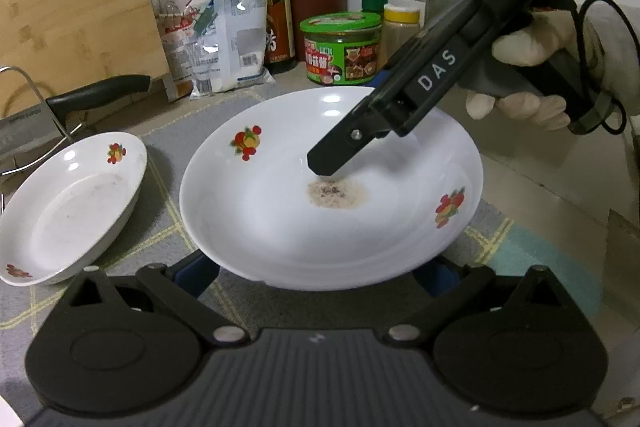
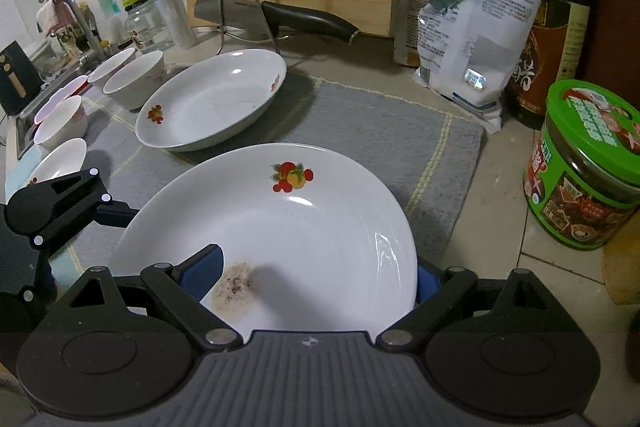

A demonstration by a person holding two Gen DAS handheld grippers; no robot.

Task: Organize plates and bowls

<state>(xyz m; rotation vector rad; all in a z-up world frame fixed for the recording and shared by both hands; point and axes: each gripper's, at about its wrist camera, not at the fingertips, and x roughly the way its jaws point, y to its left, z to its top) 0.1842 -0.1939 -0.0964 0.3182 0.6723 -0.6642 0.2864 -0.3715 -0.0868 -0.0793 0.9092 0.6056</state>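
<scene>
The white ceramic plate with fruit decals is tilted over the grey mat. Your right gripper has its fingers pinching the rim, one blue pad inside. Left gripper: fingers straddle the near rim, contact unclear. Keep it level so the residue stays put, then nest it in the second white plate.

White plate with red-and-yellow fruit motifs and a brownish speckled stain at centre. Left of plate: second white plate, same fruit print. Beneath plate: grey mat, pale yellow grid lines. Behind plate: green-lidded jar.
</scene>
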